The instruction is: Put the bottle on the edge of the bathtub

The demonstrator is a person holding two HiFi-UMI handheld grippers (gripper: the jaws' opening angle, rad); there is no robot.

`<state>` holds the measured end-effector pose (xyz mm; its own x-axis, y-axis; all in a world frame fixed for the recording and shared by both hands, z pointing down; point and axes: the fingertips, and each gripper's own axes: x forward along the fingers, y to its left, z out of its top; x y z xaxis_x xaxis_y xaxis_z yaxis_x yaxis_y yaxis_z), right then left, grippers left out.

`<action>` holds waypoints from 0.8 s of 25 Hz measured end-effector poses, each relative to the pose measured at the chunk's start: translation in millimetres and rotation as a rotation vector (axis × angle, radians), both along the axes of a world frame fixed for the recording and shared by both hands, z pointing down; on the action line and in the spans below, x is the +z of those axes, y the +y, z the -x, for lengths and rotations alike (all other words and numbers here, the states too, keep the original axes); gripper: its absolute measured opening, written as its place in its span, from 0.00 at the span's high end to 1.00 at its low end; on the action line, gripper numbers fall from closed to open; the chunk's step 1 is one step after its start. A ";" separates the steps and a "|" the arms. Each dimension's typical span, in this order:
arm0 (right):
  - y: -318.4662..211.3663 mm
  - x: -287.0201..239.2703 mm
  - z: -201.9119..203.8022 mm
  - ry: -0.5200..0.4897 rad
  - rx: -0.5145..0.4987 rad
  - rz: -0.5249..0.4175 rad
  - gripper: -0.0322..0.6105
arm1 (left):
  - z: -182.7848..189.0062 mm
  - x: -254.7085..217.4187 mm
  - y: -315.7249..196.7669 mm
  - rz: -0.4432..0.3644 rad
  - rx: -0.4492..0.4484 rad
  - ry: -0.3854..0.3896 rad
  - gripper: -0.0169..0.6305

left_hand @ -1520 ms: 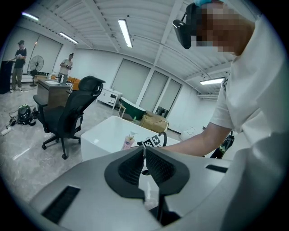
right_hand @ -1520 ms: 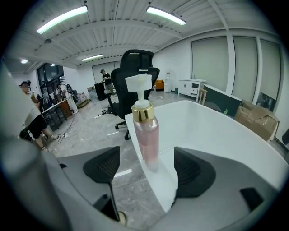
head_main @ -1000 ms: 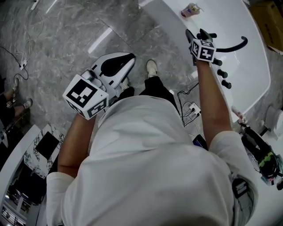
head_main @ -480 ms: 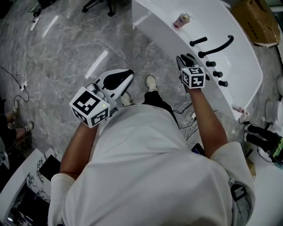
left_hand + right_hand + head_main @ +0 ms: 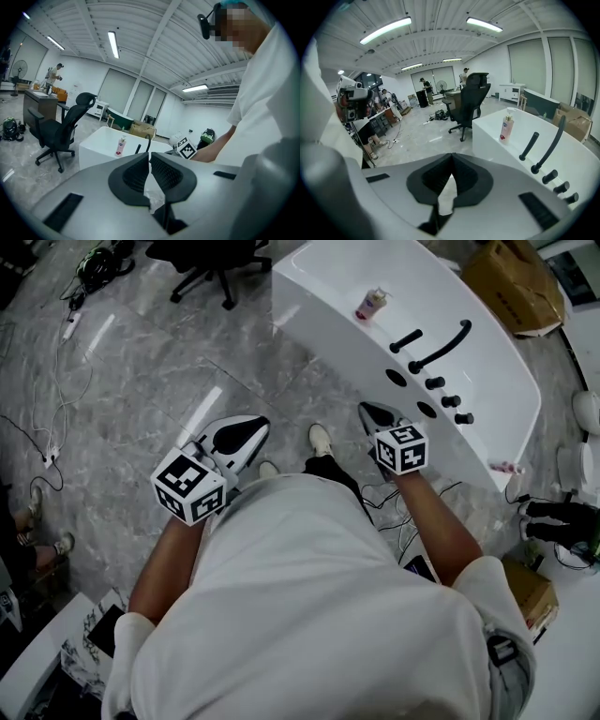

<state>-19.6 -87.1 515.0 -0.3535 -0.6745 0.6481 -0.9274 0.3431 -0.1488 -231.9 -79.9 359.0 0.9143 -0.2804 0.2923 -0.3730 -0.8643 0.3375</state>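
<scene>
Stood over a grey marble floor (image 5: 122,371), a gripper in each hand. Held the right gripper (image 5: 373,414) low and just beside the outer edge of the white bathtub (image 5: 314,298), near the row of black knobs (image 5: 450,401). Had its claw closed, the ribbed pads (image 5: 436,176) meeting at their tips with nothing between them, as seen in the right gripper view. Held the left gripper (image 5: 248,427) out over the floor, well apart from the bathtub, its claw likewise closed tip to tip and empty, with only a sliver of gap lower down between the pads.

Saw the bottle (image 5: 370,304), pink with a pale pump top, standing upright on the flat edge of the bathtub, on the side facing the floor. Saw it well apart from both grippers, past the straight black handle (image 5: 405,340) and the long curved black spout (image 5: 441,346), touching neither.

Caught the same bottle in both gripper views, small and upright on the white rim beyond the closed tips.

Noted a black office chair (image 5: 211,259) on the floor past the bathtub's far end, a cardboard box (image 5: 511,282) behind the bathtub, and one pale shoe (image 5: 321,439) between the two grippers.
</scene>
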 end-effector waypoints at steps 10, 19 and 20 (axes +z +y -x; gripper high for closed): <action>45.0 -46.9 55.1 -0.026 -0.048 -0.056 0.94 | 27.9 -2.1 20.0 -0.010 0.016 0.014 0.93; 57.3 -70.0 81.4 0.055 -0.138 -0.129 0.94 | 42.7 5.3 34.6 -0.005 -0.005 0.032 0.93; 58.2 -70.5 83.3 0.054 -0.141 -0.130 0.94 | 44.0 5.4 36.4 -0.005 -0.008 0.034 0.93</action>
